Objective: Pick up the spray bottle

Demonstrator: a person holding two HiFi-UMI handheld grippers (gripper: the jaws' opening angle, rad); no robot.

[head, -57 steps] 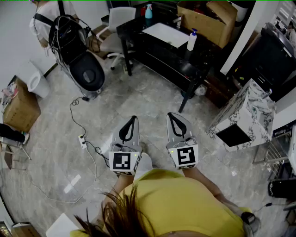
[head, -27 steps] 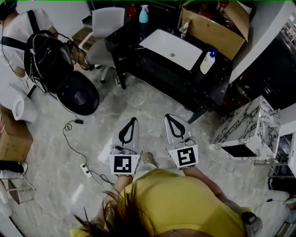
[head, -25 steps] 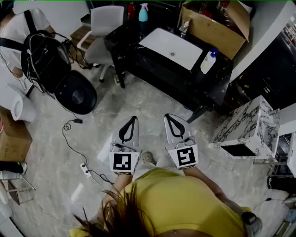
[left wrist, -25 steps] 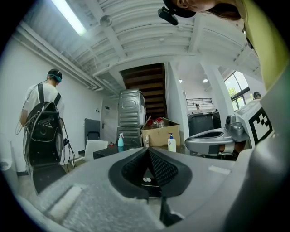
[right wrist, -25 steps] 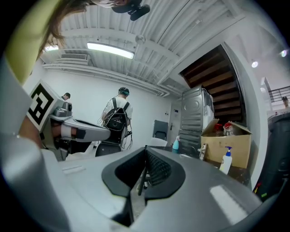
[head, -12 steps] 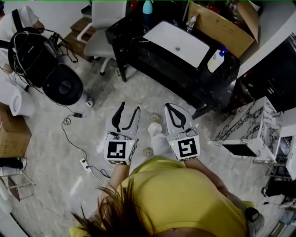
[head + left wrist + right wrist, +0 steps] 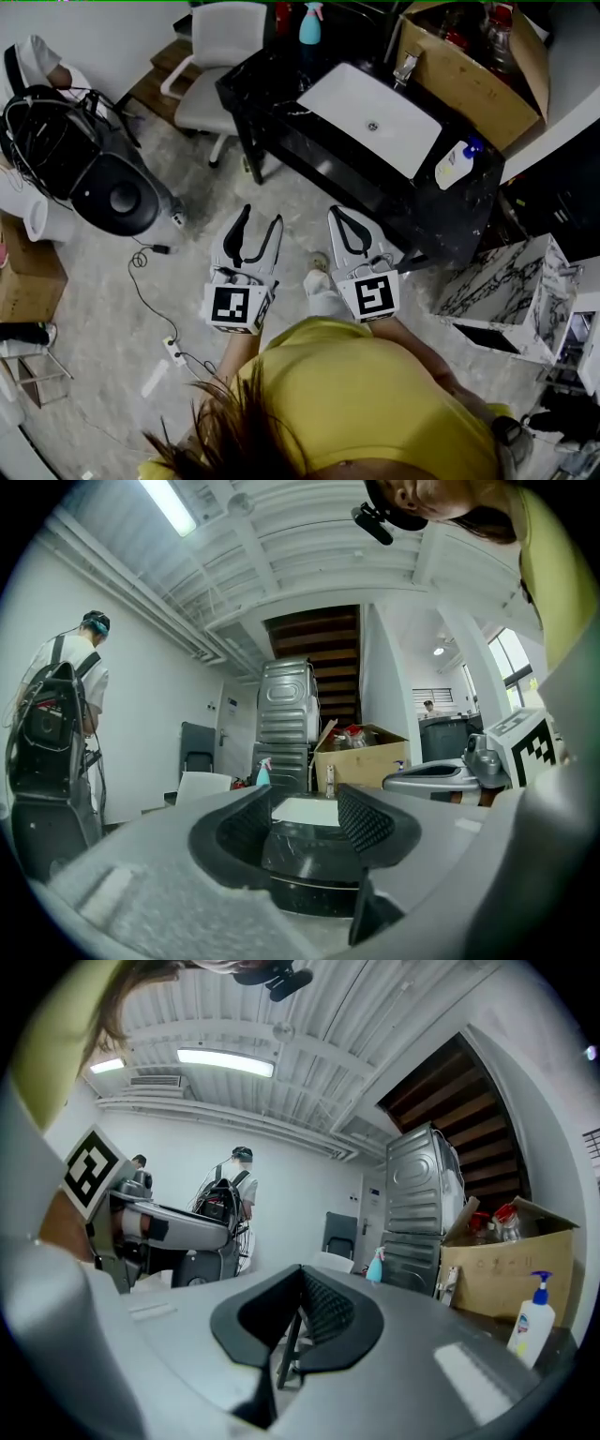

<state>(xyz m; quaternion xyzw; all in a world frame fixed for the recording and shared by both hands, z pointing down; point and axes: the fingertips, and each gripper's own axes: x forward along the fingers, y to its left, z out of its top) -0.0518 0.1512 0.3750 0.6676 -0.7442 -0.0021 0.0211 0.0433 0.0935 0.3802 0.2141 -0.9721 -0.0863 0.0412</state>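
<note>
The left gripper (image 7: 258, 217) is holding its jaws apart with nothing between them; in the left gripper view (image 7: 305, 803) only the black table (image 7: 272, 89) and its white basin (image 7: 370, 117) are showing through the gap. The right gripper (image 7: 336, 212) is carrying its jaws pressed together and empty, as the right gripper view (image 7: 300, 1274) shows.

The teal spray bottle (image 7: 309, 23) is standing upright at the far end of the table, well ahead of both pairs of jaws. It is sitting a little left of the left jaws' gap (image 7: 263, 772) and to the right of the closed right tips (image 7: 376, 1266).

Several things are looking risky from here:

- **Wrong bottle:** A white pump bottle (image 7: 457, 164) is standing on the table to the right of the right jaws and nearer than the target, so it could be taken by mistake.
- **Closed right jaws:** If these arrive first, they will probably be shoving the bottle rather than gripping it.
- **Tipping:** The bottle is sitting close to the table's far edge. A push from a jaw tip, or a gap set too narrow for its body, could be tipping it over or off the back.
- **Obstacles:** The office chair (image 7: 220, 56) is standing ahead of and left of the left jaws, crowding that route.
</note>
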